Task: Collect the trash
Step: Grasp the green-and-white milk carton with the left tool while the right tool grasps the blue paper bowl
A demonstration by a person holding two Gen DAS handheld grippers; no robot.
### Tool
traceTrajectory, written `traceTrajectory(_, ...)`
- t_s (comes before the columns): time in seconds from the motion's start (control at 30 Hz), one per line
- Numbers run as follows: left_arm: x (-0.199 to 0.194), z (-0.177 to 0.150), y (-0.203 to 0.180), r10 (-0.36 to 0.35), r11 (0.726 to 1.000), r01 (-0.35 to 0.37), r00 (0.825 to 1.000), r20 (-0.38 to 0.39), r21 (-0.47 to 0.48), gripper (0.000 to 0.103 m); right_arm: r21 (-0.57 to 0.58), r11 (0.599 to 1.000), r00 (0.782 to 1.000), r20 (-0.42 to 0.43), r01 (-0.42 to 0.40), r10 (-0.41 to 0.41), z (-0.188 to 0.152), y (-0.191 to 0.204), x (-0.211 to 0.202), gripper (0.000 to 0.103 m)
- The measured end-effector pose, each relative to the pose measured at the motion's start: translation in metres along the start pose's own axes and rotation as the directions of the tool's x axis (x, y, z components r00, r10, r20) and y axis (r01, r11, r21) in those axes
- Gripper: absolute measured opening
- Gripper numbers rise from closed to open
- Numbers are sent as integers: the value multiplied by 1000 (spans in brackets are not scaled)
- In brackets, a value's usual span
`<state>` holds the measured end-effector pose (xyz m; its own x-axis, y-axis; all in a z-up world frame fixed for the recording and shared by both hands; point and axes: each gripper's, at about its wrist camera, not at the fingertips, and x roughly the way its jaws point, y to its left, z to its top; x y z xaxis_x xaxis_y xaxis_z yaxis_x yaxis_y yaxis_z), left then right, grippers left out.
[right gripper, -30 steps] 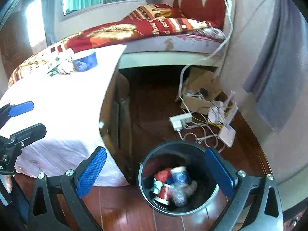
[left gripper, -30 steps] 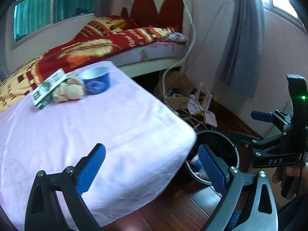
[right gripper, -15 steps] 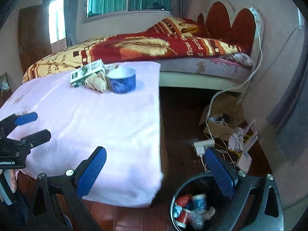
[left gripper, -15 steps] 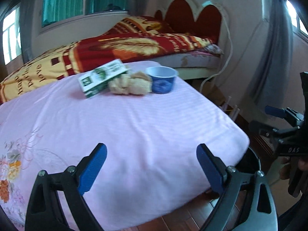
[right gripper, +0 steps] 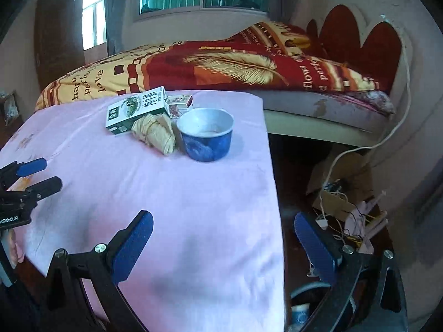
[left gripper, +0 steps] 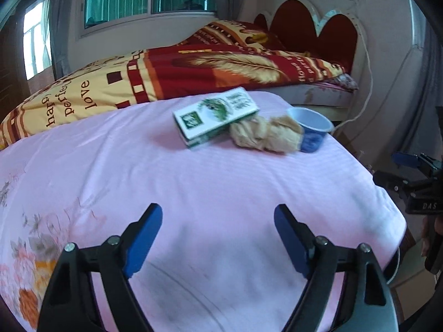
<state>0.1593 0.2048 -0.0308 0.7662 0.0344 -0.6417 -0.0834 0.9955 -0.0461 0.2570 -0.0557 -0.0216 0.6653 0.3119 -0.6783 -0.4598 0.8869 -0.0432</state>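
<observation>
Your left gripper (left gripper: 218, 238) is closing over the pink table (left gripper: 221, 193) with nothing between its jaws; your right gripper (right gripper: 223, 244) is wide apart and empty at the table's right edge. Carton (right gripper: 137, 110), paper wad (right gripper: 156, 132) and cup (right gripper: 206, 135) sit touching near the far right corner.

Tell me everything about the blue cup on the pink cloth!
The blue cup looks like paper, with a white inside and a thin rolled rim. It stands upright on the pink cloth, near the edge, its mouth open and a brownish ring low inside. A crumpled tan paper ball rests against its side. No gripper touches it.
</observation>
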Motion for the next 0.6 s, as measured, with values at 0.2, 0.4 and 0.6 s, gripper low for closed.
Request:
traceTrajectory(0.2,38,22,19,5,1000,-6,1000,-28,-13,84,12,1000,999,-43,-24,25,36,-2,50,103)
traceTrajectory(0.4,68,41,24,-6,1000,6,999,-39,0,84,-17,999,997,-71,-33,31,59,6,91,103)
traceTrajectory(0.6,97,56,31,-63,997,60,995,-78,-37,78,-25,998,997,-67,-49,47,68,8,114,99)
